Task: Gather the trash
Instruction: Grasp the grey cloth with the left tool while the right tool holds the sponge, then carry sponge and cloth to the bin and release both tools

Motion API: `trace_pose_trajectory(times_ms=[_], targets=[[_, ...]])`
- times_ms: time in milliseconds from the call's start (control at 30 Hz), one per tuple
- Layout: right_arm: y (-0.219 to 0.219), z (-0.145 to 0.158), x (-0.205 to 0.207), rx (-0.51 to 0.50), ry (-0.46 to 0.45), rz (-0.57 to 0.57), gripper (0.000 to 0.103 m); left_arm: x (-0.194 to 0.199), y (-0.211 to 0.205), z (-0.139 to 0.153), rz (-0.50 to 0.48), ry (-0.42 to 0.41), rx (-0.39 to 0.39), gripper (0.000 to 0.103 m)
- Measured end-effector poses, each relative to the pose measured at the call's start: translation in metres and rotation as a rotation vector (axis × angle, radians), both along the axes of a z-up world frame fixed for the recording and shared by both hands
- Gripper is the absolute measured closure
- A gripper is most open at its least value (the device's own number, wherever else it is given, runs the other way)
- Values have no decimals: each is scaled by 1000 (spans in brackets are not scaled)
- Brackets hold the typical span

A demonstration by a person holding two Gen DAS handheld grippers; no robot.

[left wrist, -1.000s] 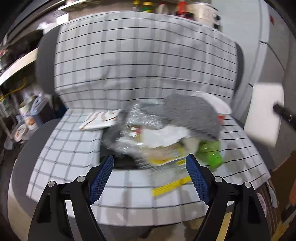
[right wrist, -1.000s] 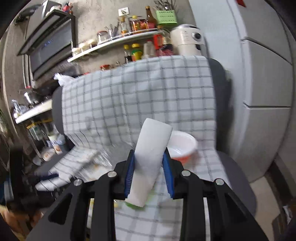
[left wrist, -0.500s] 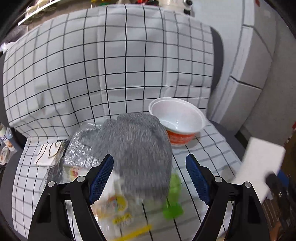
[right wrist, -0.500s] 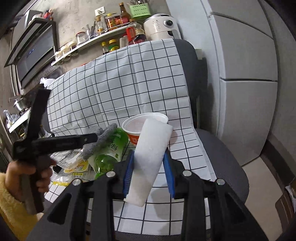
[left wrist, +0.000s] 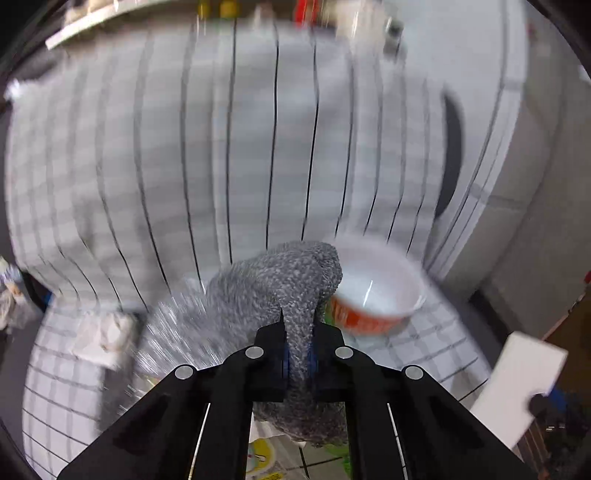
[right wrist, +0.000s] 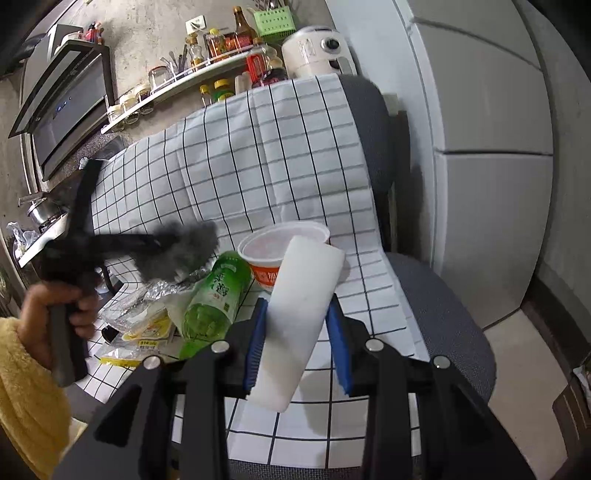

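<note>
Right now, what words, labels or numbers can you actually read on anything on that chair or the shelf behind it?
Green bottle: white Chinese characters run down its label, too small to read.
Orange noodle bowl: white characters on its side, one looks like "加"; the rest are hidden.
Yellow wrapper: dark print, too small to read.
Sauce bottles on the shelf: labels too small.
Left wrist view: blurred, nothing legible.

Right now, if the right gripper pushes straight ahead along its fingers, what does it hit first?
Probably the white-and-orange instant noodle bowl on the checked chair cover, just beyond the white foam block that the right gripper holds; depth is unclear.
</note>
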State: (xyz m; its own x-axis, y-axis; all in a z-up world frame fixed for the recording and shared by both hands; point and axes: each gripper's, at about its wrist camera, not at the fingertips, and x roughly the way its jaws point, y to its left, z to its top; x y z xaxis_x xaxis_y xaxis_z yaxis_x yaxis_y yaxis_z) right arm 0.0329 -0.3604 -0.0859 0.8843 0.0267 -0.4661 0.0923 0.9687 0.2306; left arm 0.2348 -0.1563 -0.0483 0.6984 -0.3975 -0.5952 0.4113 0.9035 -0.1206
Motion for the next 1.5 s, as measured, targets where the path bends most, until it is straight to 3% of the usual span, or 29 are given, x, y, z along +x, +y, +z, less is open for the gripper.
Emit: trace_pose_trajectory(times_ms=[100, 200, 333, 433, 700, 967, 1200, 1367, 1500], targets=[[4, 11, -12, -19, -34, -15, 71, -30, 19, 46, -28, -125, -76, 96], [6, 24, -26, -19, -59, -26, 71, -63, 30, 82, -89, -193, -114, 96], [8, 39, -48, -31, -85, -50, 71, -117, 30, 98, -177, -244, -122, 96], [5, 46, -68, -40, -87, -77, 71, -155, 25, 82, -252, -230, -132, 95], [-1, 36, -124, -122, -31, -190, 71, -216, -3, 2, -393, -127, -165, 95], [-10, 5, -162, -130, 66, -278, 71, -260, -44, -48, -532, -66, -122, 95], [-28, -32, -191, -134, 152, -350, 71, -287, -80, -87, -626, 13, -39, 95], [-56, -49, -212, -82, 185, -428, 71, -305, -117, -112, -808, 105, -1, 95], [-77, -48, -230, -70, 179, -508, 71, -320, -145, -117, -942, 123, 34, 95]])
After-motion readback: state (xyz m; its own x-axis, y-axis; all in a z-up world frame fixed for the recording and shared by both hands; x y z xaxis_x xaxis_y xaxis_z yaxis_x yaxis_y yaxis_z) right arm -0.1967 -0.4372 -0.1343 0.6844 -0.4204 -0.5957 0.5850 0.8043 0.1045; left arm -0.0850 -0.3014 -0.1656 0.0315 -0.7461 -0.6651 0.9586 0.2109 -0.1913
